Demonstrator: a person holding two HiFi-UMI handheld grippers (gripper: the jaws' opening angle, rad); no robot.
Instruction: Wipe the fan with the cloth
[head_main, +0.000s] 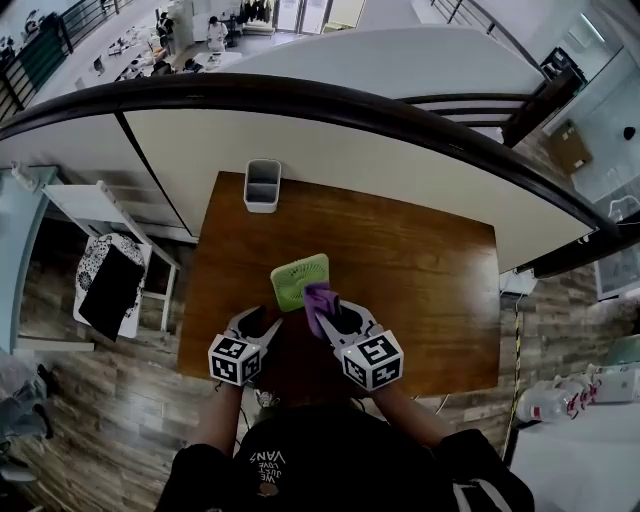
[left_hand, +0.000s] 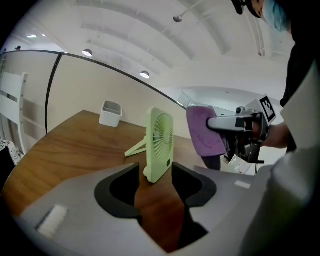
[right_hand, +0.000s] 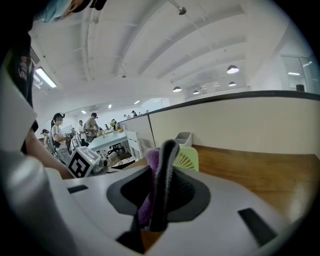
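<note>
Head view: high over the person, facing steeply down on the table (head_main: 430, 270). The whole tabletop is in frame, with the left gripper (head_main: 264, 322) and right gripper (head_main: 330, 314) low centre.

Left gripper view: low, near the tabletop, facing along its jaws at the fan (left_hand: 160, 144) close ahead. The right gripper comes in at the right.

Right gripper view: low, facing the partition wall (right_hand: 240, 120) across the table. The left gripper's marker cube (right_hand: 82, 161) shows at the left.

All three share the fan, grey bin (head_main: 263, 186) and tabletop.

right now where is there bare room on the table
Bare: the table right of the fan to its edge, and the left strip by the bin. Crowded: front middle, left gripper and right gripper at the fan.
</note>
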